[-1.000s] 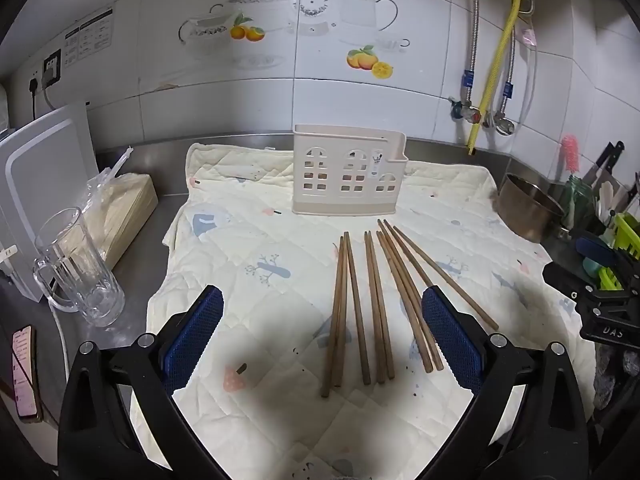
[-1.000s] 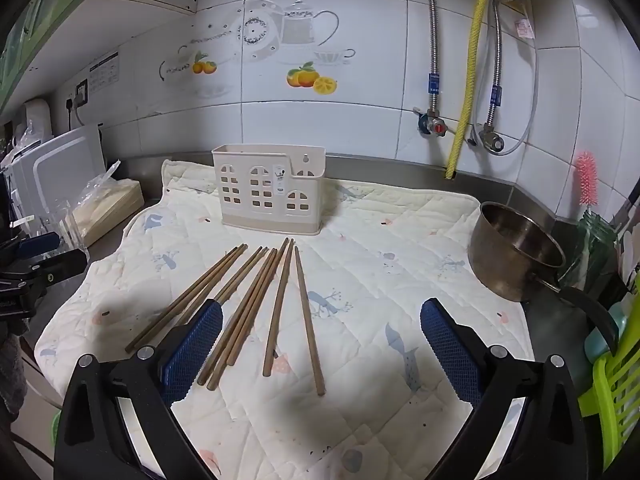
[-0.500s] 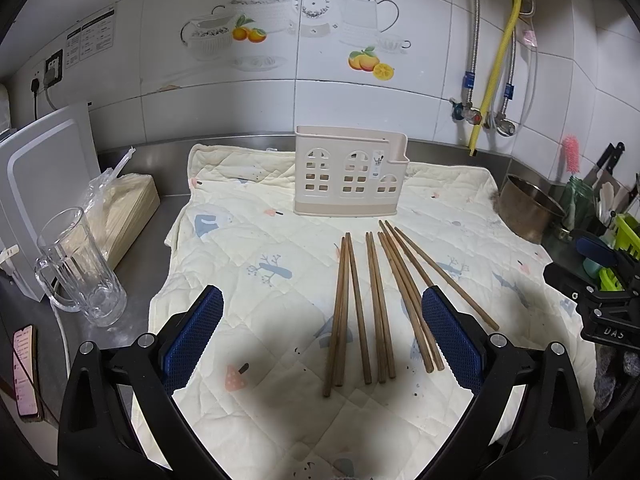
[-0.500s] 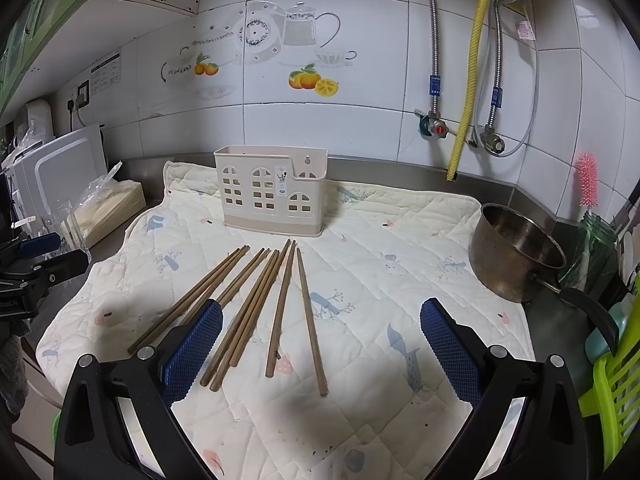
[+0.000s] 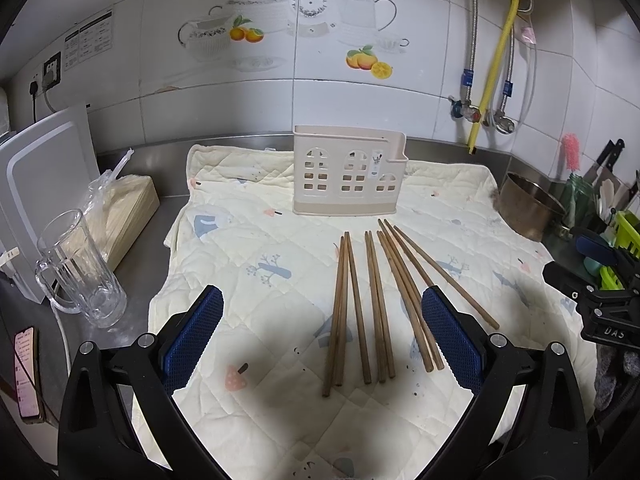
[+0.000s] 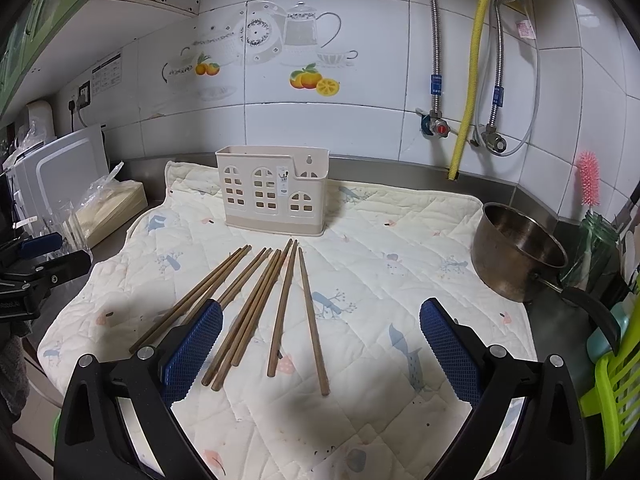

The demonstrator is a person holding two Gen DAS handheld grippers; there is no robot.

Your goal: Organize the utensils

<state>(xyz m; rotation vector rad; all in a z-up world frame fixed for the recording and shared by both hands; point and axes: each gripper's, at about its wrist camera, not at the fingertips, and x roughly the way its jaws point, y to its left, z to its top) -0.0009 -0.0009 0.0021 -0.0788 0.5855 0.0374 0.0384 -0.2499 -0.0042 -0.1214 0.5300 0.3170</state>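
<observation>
1. Sitting far left on the counter: a glass mug [image 5: 80,268].
2. Left gripper [image 5: 322,334] hangs spread wide, holding nothing.
3. Chopsticks [image 5: 374,304] lie loose on the mat [image 5: 248,240], in front of the holder [image 5: 348,170].
4. Right gripper [image 6: 320,338] is spread wide too, empty.
5. Pot [image 6: 518,254] sits far right.

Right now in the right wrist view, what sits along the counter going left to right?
White cutting board → bagged stack of napkins → beige utensil holder → metal pot → pink bottle brush.
</observation>
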